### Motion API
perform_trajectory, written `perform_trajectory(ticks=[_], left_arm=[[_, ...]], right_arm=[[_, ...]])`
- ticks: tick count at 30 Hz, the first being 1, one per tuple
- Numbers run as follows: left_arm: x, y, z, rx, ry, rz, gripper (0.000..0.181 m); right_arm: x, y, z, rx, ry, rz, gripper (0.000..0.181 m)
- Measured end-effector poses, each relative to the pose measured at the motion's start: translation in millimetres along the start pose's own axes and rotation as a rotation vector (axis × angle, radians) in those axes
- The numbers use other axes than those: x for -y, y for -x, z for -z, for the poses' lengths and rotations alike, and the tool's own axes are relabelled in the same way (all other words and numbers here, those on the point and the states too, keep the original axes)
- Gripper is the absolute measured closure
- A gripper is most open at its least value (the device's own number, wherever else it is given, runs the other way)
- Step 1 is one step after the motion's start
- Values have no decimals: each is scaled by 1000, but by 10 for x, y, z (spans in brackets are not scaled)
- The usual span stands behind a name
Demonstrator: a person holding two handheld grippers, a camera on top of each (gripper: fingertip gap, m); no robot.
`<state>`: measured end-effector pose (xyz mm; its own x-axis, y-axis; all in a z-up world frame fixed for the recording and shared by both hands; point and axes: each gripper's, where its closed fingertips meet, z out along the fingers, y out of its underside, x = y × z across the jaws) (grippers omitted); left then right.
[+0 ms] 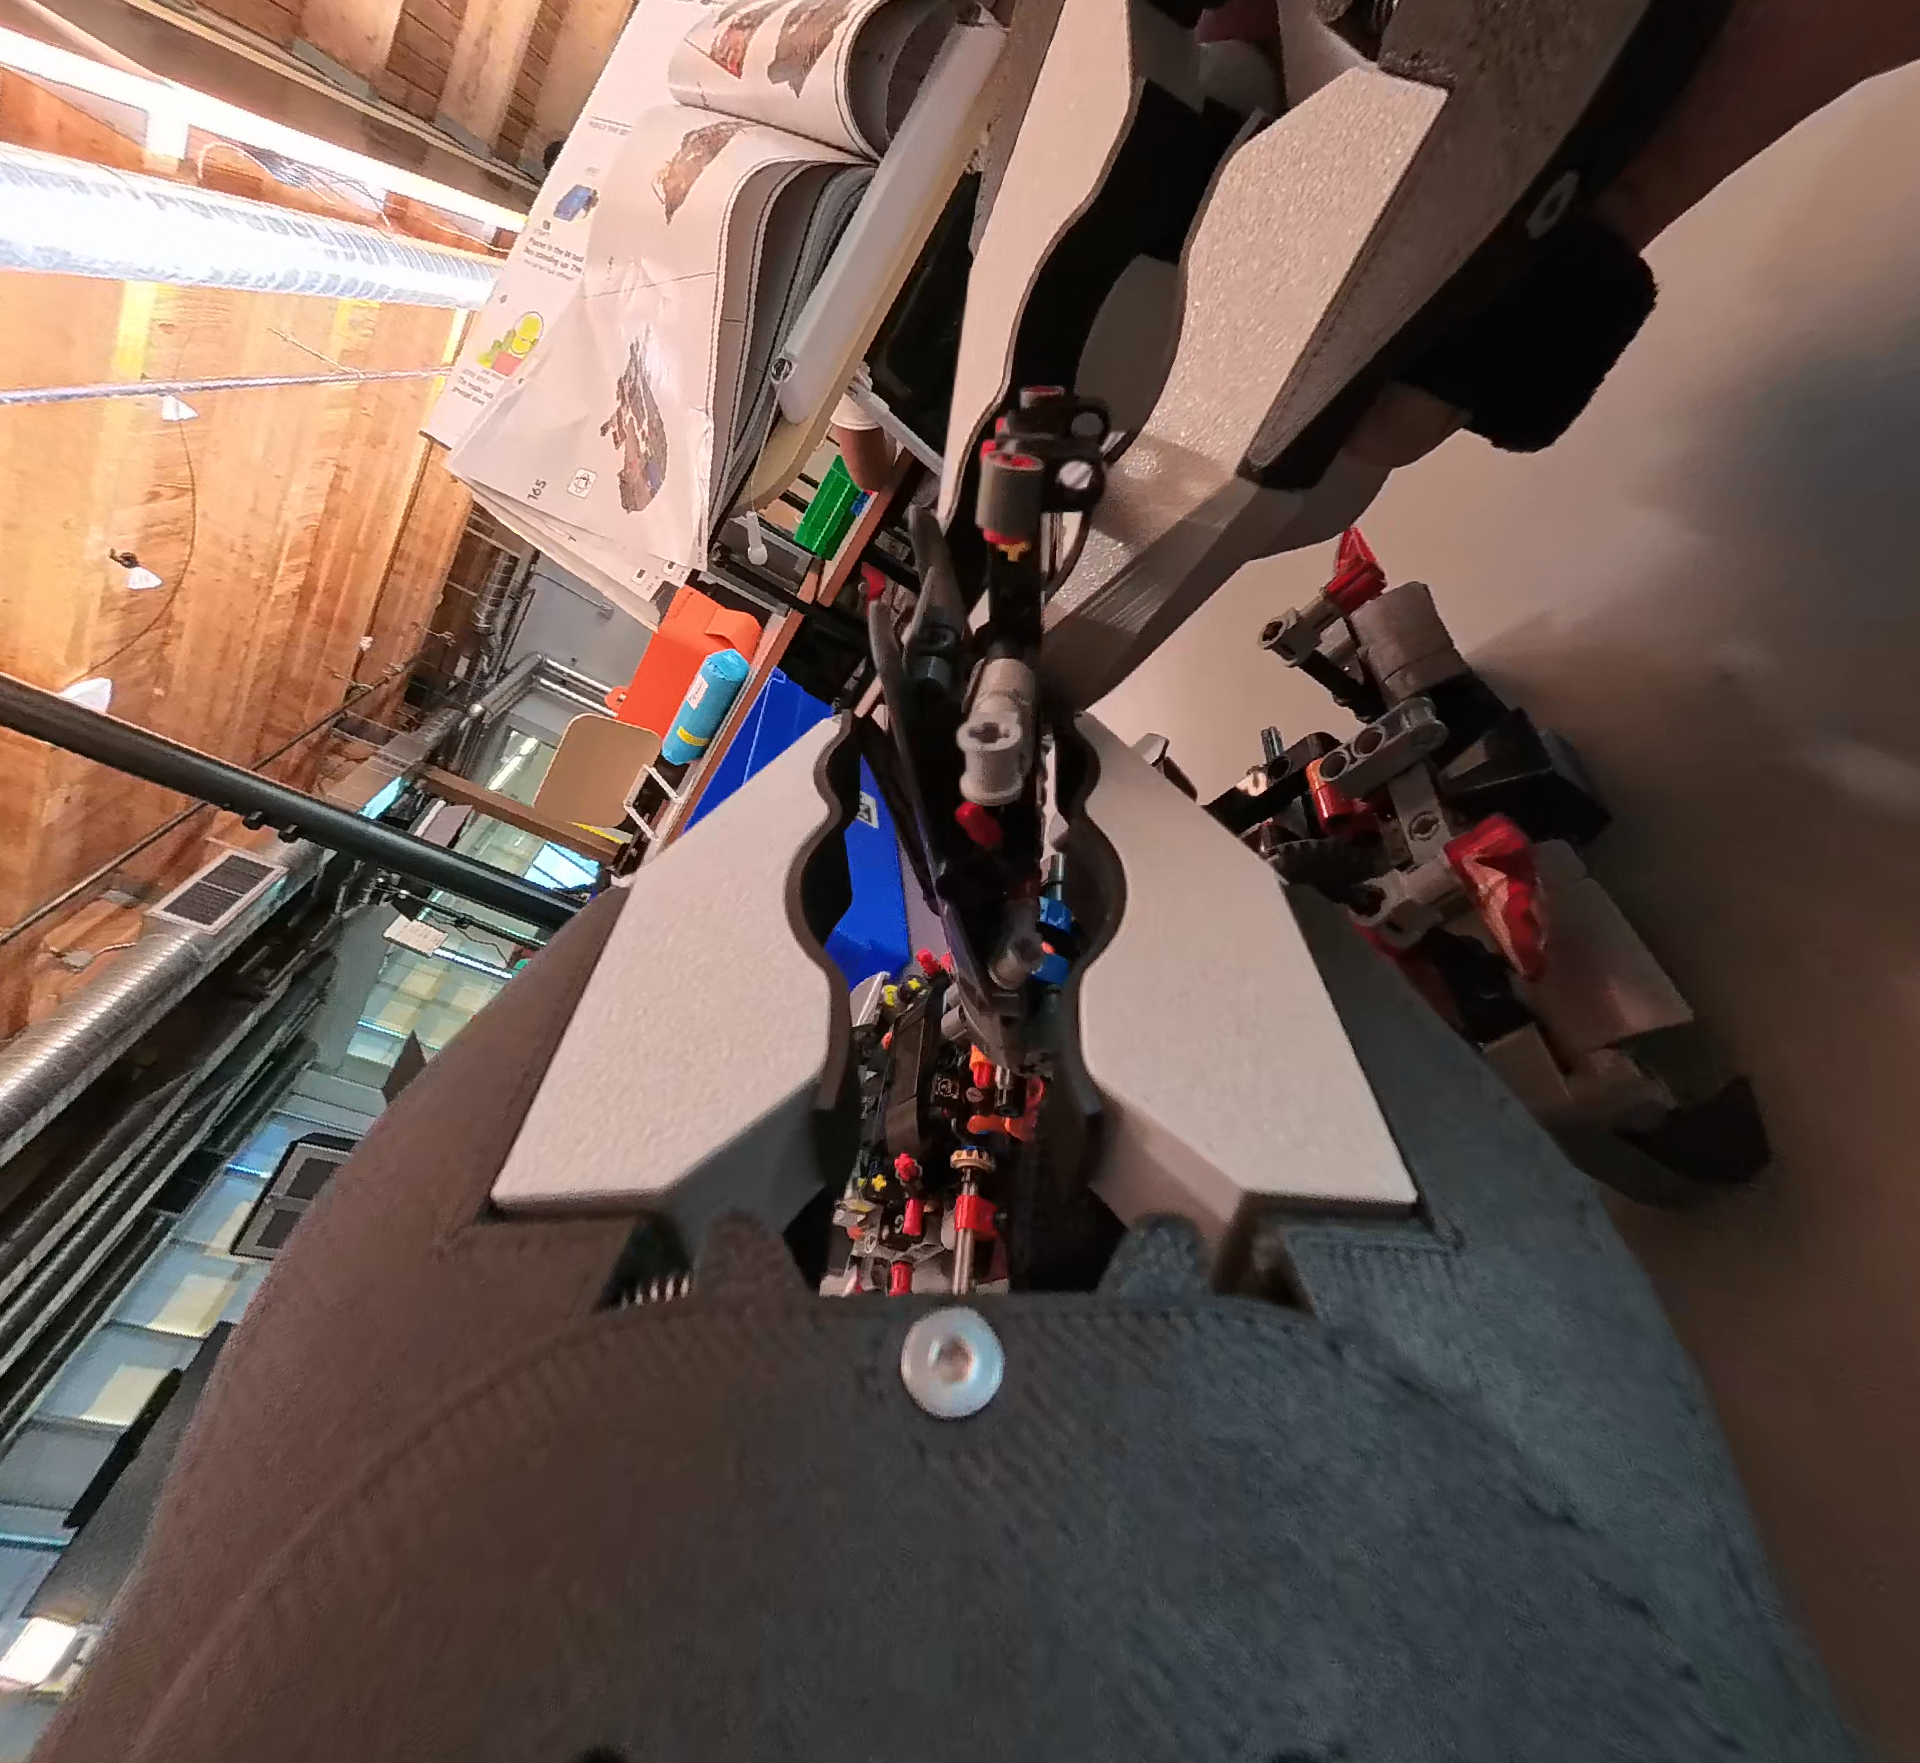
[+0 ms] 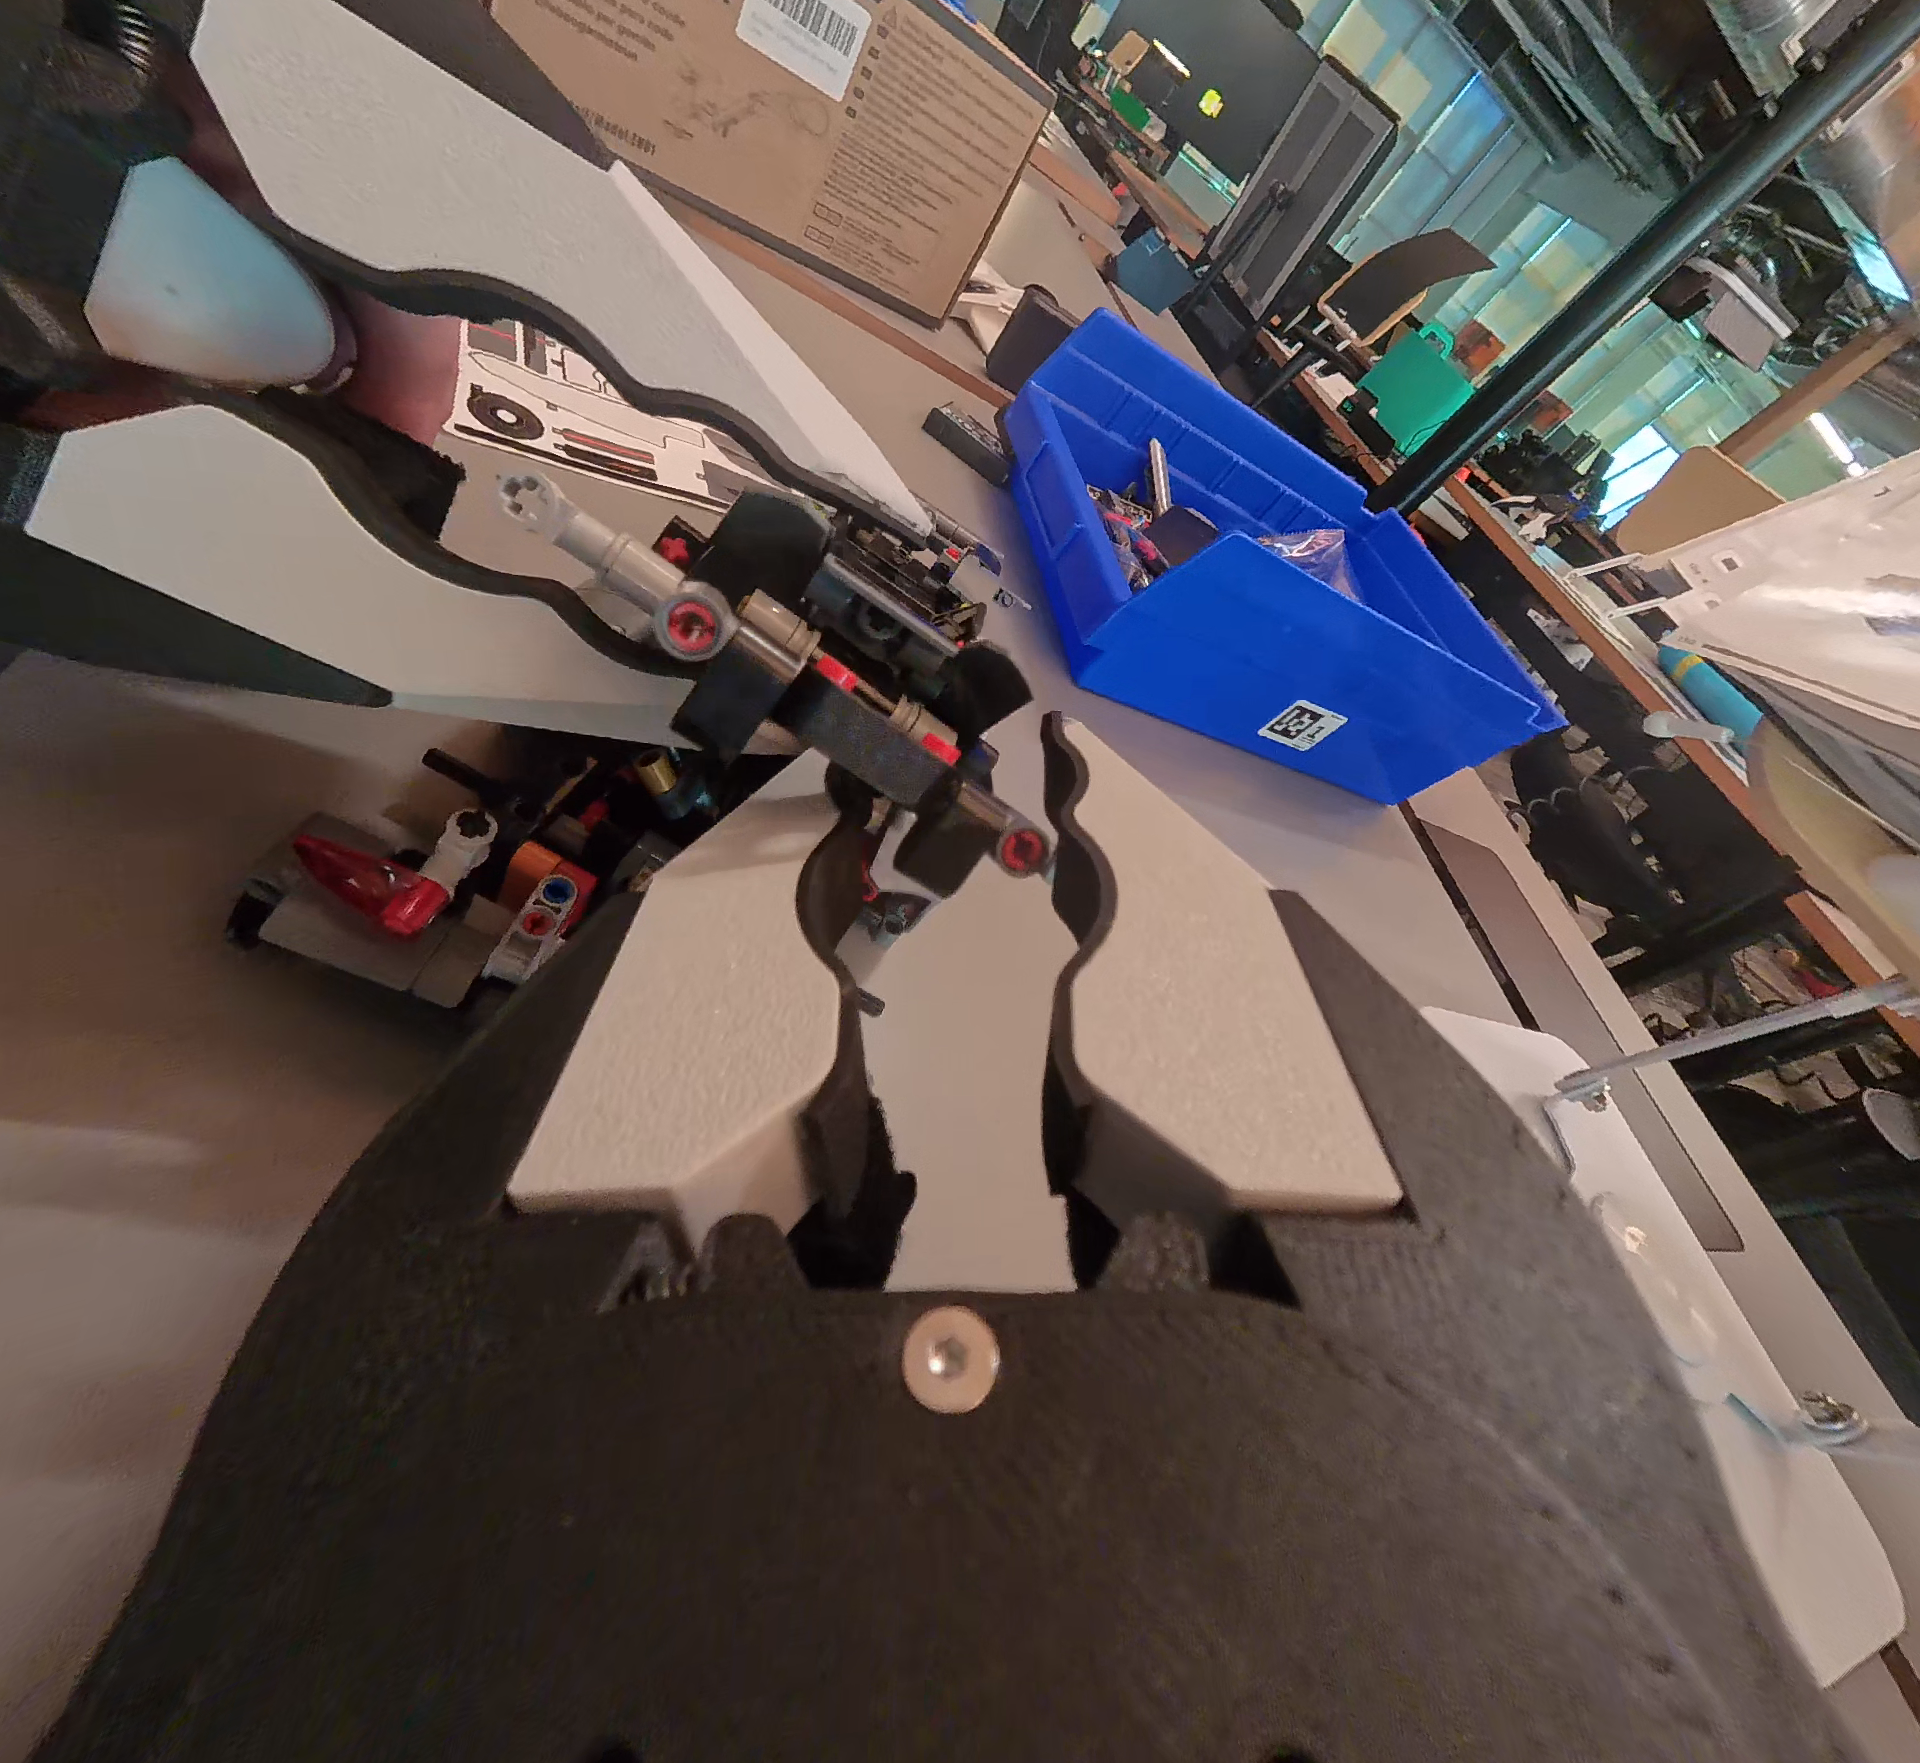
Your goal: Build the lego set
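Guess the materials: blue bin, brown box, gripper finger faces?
Blue bin: looks like moulded plastic, glossy with ribbed walls. Brown box: cardboard, matte with folded edges. Right gripper fingers: probably 3D-printed plastic, grainy pale faces on a dark layered body.

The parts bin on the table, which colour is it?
Blue bin; right wrist view shows it best.

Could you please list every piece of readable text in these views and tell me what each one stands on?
I cannot quote writing; these things bear it:
Cardboard box: bold print and a white barcode sticker.
Blue bin: a small square tag.
Instruction booklet: captions and a page number, mostly too small to read.
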<state>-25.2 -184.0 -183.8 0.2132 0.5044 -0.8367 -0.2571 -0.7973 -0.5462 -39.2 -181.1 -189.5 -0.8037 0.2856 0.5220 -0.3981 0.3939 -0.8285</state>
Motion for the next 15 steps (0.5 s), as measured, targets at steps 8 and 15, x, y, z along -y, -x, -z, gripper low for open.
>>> perform_trajectory(ticks=[8,15], left_arm=[[-8,12,-5,13,-6,-6,150],[-29,-9,-9,7,-3,-8,144]], right_arm=[[-1,-5,-2,-9,-1,-4,152],[-28,17,-15,2,8,-2,152]])
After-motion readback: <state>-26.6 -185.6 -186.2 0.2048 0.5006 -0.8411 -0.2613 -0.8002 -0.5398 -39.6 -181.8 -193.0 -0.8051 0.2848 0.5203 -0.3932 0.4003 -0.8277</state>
